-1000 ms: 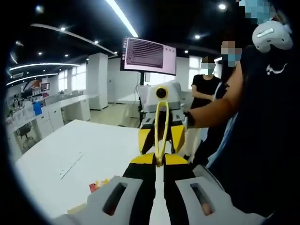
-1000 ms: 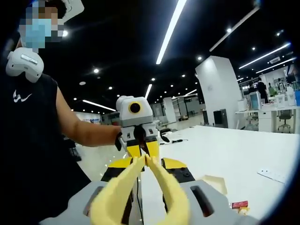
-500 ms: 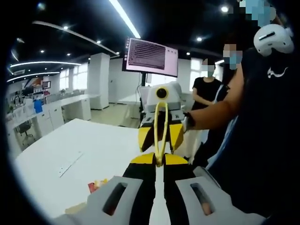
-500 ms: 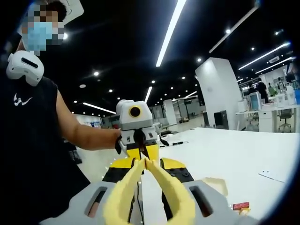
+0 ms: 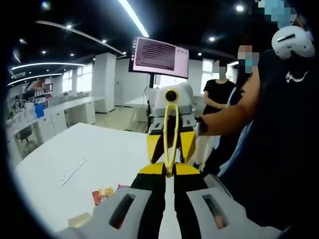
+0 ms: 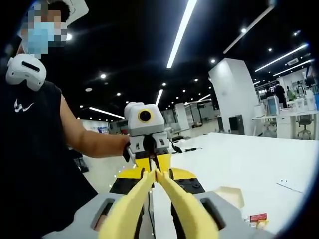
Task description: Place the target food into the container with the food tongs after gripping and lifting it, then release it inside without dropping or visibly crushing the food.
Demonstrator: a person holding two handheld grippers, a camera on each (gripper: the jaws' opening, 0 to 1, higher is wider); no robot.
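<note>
The yellow food tongs stretch between my two grippers, which face each other in the air above a white table. My left gripper is shut on the tongs' narrow end. From the right gripper view the tongs spread into two arms toward the camera, and my right gripper is shut on them. The left gripper meets it tip to tip; the right gripper shows the same from the other side. Small red and yellow food pieces lie on the table below, beside a beige container.
A person's arm and dark-clothed body stand close on one side. Two more people stand behind, by a screen on a stand. A flat strip lies further along the table.
Both views have shifted slightly. The tongs stay held between the two grippers, and a little more of the food shows in the left gripper view.
</note>
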